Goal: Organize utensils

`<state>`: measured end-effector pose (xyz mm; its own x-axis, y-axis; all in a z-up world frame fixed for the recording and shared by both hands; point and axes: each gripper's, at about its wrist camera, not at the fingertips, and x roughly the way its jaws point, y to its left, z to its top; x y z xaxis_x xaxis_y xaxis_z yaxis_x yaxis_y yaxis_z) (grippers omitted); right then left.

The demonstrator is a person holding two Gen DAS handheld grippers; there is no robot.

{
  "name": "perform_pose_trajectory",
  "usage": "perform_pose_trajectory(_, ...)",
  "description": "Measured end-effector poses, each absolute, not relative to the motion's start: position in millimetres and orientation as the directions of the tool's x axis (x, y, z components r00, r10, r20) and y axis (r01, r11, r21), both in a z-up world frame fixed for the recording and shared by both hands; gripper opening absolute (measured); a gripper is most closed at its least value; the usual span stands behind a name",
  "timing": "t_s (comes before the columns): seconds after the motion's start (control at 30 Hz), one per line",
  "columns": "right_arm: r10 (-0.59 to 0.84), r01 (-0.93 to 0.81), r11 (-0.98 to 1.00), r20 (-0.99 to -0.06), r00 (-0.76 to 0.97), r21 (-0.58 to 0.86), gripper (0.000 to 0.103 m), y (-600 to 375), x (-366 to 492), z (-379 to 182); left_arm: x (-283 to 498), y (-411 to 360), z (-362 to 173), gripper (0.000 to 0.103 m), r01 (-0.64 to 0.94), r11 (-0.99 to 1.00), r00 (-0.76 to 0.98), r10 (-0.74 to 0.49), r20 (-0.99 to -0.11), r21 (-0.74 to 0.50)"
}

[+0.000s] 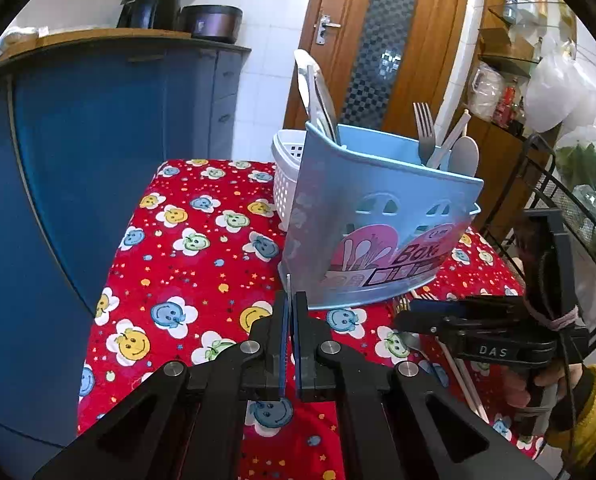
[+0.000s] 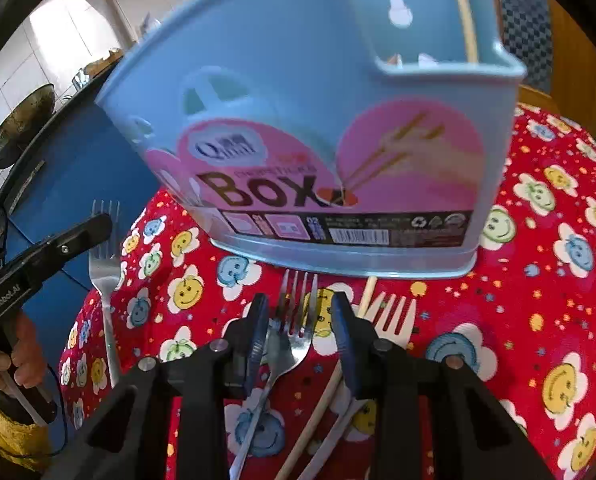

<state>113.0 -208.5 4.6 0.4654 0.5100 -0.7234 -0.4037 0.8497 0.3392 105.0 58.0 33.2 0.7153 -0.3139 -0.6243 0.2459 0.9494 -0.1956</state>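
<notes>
A blue plastic utensil holder (image 1: 377,216) stands on the red patterned tablecloth (image 1: 186,248); a fork (image 1: 425,132), a spoon and chopsticks stick out of it. In the right wrist view the holder (image 2: 298,120) is just ahead. My right gripper (image 2: 299,312) is open, with its fingers on either side of a metal fork (image 2: 294,328) that lies on the cloth. A pale fork (image 2: 393,320) and a chopstick (image 2: 329,392) lie beside it. My left gripper (image 1: 290,308) is shut on a metal fork, seen edge-on; the same fork (image 2: 105,264) shows upright in the right wrist view.
A white slotted basket (image 1: 288,176) stands behind the holder. A blue cabinet (image 1: 98,140) is to the left of the table and a black wire rack (image 1: 557,208) to the right. A wooden door (image 1: 377,40) is at the back.
</notes>
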Motion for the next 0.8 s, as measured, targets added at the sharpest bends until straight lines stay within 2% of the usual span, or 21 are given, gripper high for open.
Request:
perform_pose_trajectory(0.13, 0.542, -0.402, 0.833, -0.707, 0.454, 0.38, 0.034, -214.0, 116.5, 2.7, 107.4, 58.2, 31.3, 0.002, 0.245, 0.949, 0.715, -0.314, -0.625, -0.198)
perform_pose_trajectory(0.17, 0.544, -0.401, 0.832, -0.703, 0.457, 0.383, 0.021, -213.5, 116.8, 2.4, 107.3, 58.2, 31.1, 0.002, 0.244, 0.949, 0.715, -0.314, -0.624, -0.198)
perform_pose_trajectory(0.2, 0.558, -0.411, 0.822, -0.7, 0.446, 0.394, 0.012, -214.4, 116.0, 1.4, 107.4, 58.3, 31.0, 0.002, 0.243, 0.949, 0.716, -0.314, -0.624, -0.199)
perform_pose_trajectory(0.23, 0.567, -0.415, 0.816, -0.694, 0.443, 0.402, 0.009, -215.9, 115.9, 1.8, 107.5, 58.2, 31.0, 0.002, 0.242, 0.949, 0.716, -0.314, -0.623, -0.2)
perform_pose_trajectory(0.53, 0.6, -0.47, 0.794, -0.617, 0.51, 0.384, 0.007, -219.9, 84.9, 28.0, 100.6, 57.6, 40.6, 0.002, 0.242, 0.952, 0.735, -0.306, -0.605, -0.187)
perform_pose_trajectory(0.57, 0.599, -0.47, 0.796, -0.607, 0.523, 0.381, 0.004, -220.7, 81.3, 31.6, 99.4, 57.5, 42.4, 0.002, 0.243, 0.952, 0.737, -0.306, -0.602, -0.186)
perform_pose_trajectory(0.8, 0.564, -0.478, 0.824, -0.522, 0.64, 0.305, 0.004, -225.5, 34.7, 61.4, 79.6, 59.3, 63.2, 0.002, 0.26, 0.95, 0.78, -0.311, -0.543, -0.172)
